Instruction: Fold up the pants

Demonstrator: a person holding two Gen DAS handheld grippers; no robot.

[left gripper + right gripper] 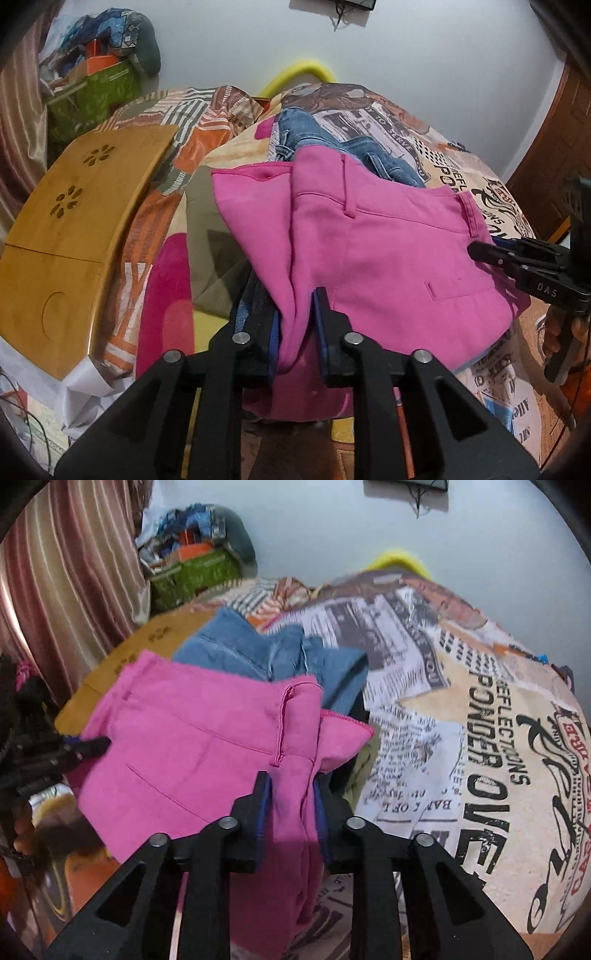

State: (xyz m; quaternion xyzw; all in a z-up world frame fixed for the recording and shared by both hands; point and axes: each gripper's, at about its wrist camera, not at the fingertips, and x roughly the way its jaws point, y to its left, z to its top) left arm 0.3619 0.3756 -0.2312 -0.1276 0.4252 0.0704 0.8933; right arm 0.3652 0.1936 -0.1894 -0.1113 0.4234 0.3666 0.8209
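The pink pants [384, 251] are lifted over the bed, waistband up, seen also in the right wrist view [192, 746]. My left gripper [295, 325] is shut on a bunched fold at one edge of them. My right gripper [291, 805] is shut on the opposite edge; it shows at the right of the left wrist view [480, 251]. The left gripper appears at the left of the right wrist view [99, 744]. The lower legs of the pants hang out of sight below the fingers.
Blue jeans [332, 147] and olive pants [210, 229] lie under the pink pants on the newspaper-print bedsheet [461, 720]. A wooden lap table [74, 236] sits at the left. A green box [92, 96] of clutter and a striped curtain [74, 572] stand behind.
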